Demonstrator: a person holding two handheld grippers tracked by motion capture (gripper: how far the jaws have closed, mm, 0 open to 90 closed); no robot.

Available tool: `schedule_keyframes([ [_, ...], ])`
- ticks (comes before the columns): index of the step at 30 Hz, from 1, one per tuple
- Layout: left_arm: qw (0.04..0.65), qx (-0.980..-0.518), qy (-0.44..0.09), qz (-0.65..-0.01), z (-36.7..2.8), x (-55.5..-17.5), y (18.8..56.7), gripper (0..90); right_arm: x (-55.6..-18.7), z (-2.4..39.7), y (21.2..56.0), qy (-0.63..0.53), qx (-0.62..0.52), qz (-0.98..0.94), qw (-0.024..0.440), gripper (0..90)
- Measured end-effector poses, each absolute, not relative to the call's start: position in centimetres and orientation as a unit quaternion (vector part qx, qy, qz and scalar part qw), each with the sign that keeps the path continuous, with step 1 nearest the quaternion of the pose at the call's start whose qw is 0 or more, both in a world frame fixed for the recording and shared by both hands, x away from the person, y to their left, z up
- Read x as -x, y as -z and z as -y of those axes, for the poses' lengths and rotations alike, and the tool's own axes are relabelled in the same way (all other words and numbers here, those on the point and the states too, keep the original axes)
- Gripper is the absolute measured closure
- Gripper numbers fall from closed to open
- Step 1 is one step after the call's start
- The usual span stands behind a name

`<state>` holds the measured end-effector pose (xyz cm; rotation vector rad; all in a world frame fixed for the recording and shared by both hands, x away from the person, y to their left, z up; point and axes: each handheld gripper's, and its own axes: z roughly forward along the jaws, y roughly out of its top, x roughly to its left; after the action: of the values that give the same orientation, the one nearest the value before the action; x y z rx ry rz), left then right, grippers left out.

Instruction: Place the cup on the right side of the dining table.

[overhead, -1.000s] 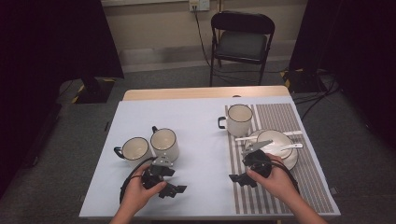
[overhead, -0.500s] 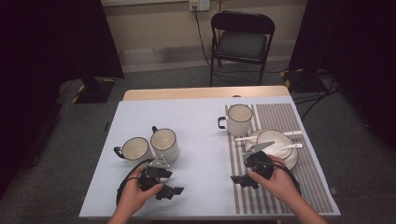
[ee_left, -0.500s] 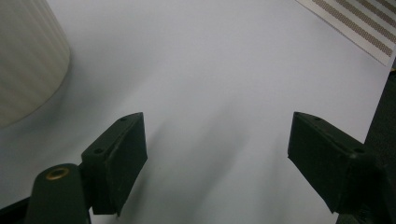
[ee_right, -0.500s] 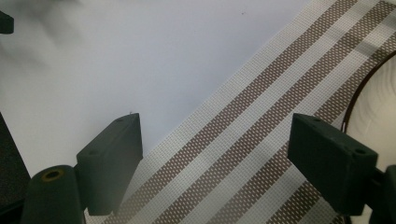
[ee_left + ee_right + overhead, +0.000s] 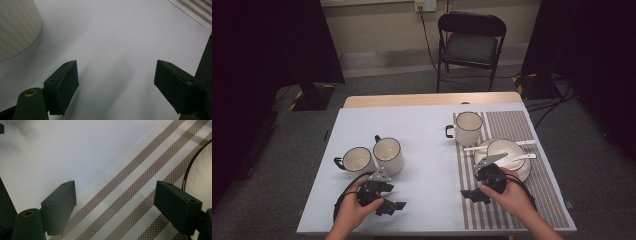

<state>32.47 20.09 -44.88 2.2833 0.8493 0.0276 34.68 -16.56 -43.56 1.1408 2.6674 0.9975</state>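
My left gripper [image 5: 393,197] lies low over the pale tablecloth [image 5: 422,145] near the front edge, jaws wide open with nothing between them [image 5: 116,67]. Just behind it stand two cream mugs with dark rims, one [image 5: 356,159] beside the other [image 5: 388,155]; a ribbed cream mug wall [image 5: 15,27] fills the top left of the left gripper view. My right gripper [image 5: 473,187] hovers open over the striped placemat [image 5: 512,200], its jaws [image 5: 115,186] spanning brown and white stripes, with a plate rim [image 5: 200,170] at the right.
On the placemat a third mug [image 5: 468,128] stands at the back left. A white bowl [image 5: 504,150] sits on a plate with a spoon [image 5: 522,157] beside it. A black folding chair [image 5: 472,45] stands beyond the table. The table's near edge is close to both hands.
Both hands have drifted slightly toward the near edge. The jaws stay open, and the mugs, bowl and spoons have not moved.
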Motion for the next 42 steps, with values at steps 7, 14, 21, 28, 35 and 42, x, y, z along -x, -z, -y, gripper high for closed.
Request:
schedule_keyframes([
  [7,0.344,-0.880,-0.011,-0.327,-20.4,-32.3,45.0,19.3,-34.5,16.9,43.8,-0.324,-0.371,-0.870,0.035,17.3],
  [14,0.343,-0.879,-0.010,-0.330,-20.8,-32.1,45.1,19.2,-34.4,17.2,44.1,-0.323,-0.377,-0.867,0.035,17.7],
  [21,0.343,-0.879,-0.012,-0.331,-21.1,-32.1,45.2,19.3,-34.2,17.5,44.1,-0.323,-0.375,-0.868,0.032,17.6],
  [28,0.343,-0.880,-0.010,-0.329,-21.1,-31.8,45.3,19.3,-34.0,17.6,44.3,-0.320,-0.373,-0.870,0.031,17.5],
  [35,0.340,-0.881,-0.008,-0.329,-21.4,-31.7,45.5,19.3,-33.8,17.8,44.4,-0.314,-0.374,-0.872,0.027,17.3],
  [42,0.339,-0.880,-0.008,-0.331,-21.8,-31.5,45.4,19.3,-33.4,18.1,44.7,-0.313,-0.374,-0.873,0.024,17.2],
])
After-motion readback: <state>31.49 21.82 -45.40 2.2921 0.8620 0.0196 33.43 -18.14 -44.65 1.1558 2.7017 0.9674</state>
